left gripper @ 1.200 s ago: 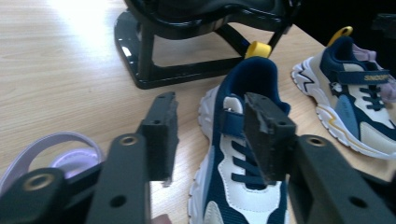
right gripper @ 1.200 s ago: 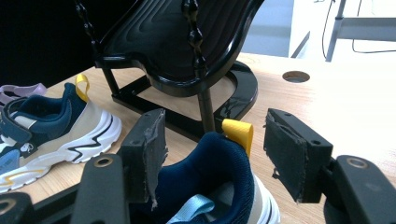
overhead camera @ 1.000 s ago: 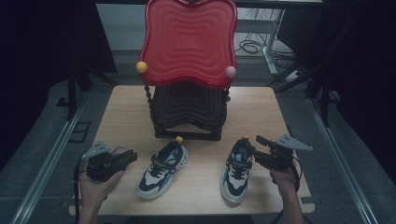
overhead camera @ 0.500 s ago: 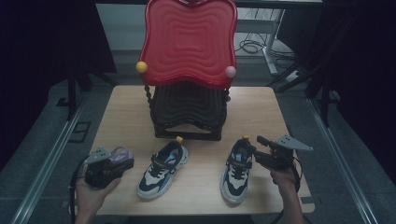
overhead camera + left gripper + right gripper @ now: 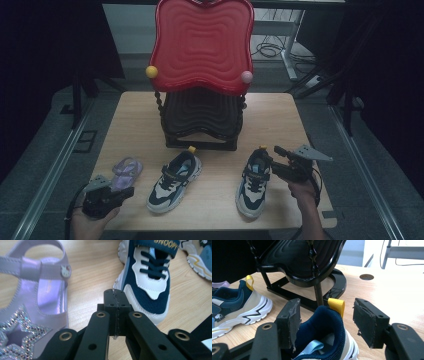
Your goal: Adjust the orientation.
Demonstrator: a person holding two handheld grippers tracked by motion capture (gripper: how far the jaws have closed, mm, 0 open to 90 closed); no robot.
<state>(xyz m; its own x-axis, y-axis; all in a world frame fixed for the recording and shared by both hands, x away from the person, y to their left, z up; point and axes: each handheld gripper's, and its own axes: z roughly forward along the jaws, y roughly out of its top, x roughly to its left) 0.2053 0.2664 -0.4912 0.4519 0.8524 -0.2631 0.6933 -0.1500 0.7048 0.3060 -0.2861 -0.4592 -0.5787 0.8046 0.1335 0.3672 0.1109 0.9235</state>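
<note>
Left gripper (image 5: 116, 312) jaws together, empty, between glittery lilac sandal (image 5: 32, 307) and mesh sneaker (image 5: 147, 282). Right gripper (image 5: 324, 322) jaws apart, straddling second sneaker's heel (image 5: 324, 320); ribbed black rack (image 5: 202, 117), glossy red tray (image 5: 202, 42) behind on wooden desk (image 5: 280, 115).

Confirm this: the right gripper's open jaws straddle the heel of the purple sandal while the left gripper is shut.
Wrong shoe. In the right gripper view, the right gripper straddles the heel of a navy sneaker with a yellow pull tab. The purple sandal lies beside the shut left gripper.
</note>
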